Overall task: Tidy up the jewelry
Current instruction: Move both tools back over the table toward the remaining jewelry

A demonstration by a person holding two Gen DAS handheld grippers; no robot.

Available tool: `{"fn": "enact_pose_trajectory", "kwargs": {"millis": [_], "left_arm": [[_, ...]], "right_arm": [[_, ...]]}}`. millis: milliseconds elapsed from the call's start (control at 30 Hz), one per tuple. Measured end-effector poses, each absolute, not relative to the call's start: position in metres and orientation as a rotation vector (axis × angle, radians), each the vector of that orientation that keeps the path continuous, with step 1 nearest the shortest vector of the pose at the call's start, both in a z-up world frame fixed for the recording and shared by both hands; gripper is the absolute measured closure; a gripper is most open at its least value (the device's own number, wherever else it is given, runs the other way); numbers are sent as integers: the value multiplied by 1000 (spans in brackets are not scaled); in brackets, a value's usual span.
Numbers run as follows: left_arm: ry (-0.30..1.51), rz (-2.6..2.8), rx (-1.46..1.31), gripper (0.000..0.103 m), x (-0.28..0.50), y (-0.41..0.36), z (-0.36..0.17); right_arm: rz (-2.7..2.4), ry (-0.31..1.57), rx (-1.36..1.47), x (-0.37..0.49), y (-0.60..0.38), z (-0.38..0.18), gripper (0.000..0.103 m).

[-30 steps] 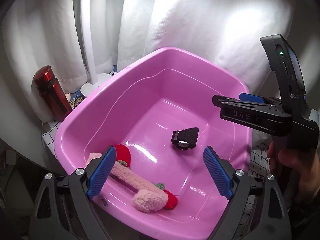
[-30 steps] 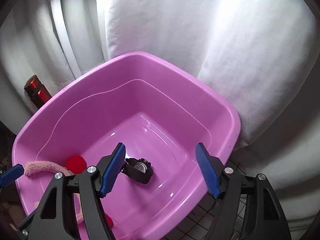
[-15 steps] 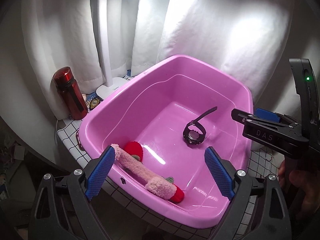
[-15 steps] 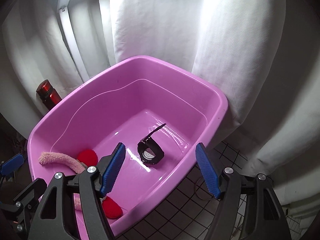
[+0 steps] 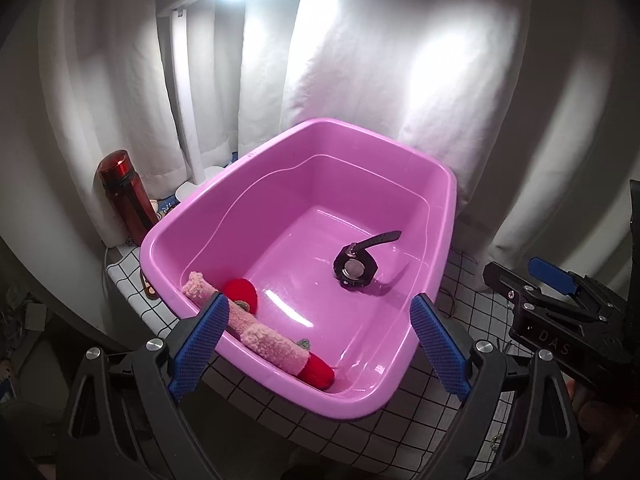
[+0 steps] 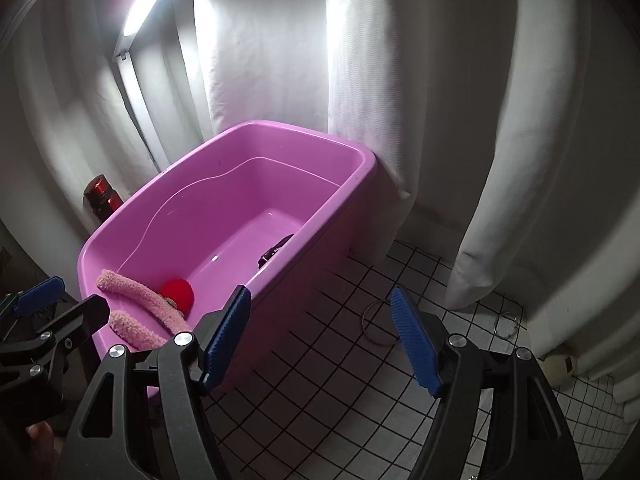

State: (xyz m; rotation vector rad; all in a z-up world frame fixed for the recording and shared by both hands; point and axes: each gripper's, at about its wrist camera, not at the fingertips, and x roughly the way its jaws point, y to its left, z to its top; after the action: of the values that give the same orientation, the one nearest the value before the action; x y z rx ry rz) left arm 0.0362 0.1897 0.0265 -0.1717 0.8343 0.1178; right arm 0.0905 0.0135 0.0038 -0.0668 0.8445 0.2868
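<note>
Watch (image 5: 354,270) lies in pink tub (image 5: 448,216) on the bench (image 6: 320,360). Left gripper (image 5: 320,344) and right gripper (image 6: 320,332): jaws wide apart, holding nothing.

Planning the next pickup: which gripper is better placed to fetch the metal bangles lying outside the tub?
Probably the right gripper: open, aimed at the nearer bangle on the checked cloth. The left gripper faces the pink tub.

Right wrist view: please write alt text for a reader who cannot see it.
Open blue-padded tongs hover over a white grid-patterned cloth where two thin metal bangles lie. To the left stands a pink tub holding a black watch and a pink-and-red plush toy; white curtains hang behind.
</note>
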Motion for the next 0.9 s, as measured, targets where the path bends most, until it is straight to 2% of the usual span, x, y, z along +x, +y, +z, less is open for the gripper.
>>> {"fn": "enact_pose_trajectory", "kwargs": {"millis": [400,900], "left_arm": [[881,-43,-104,12,29,103,7],[1078,-197,26,11,26,-2,-78]], "right_arm": [[53,907,78,-5,-125,-32,34],[-229,1010,246,-80,-255,-93,34]]}}
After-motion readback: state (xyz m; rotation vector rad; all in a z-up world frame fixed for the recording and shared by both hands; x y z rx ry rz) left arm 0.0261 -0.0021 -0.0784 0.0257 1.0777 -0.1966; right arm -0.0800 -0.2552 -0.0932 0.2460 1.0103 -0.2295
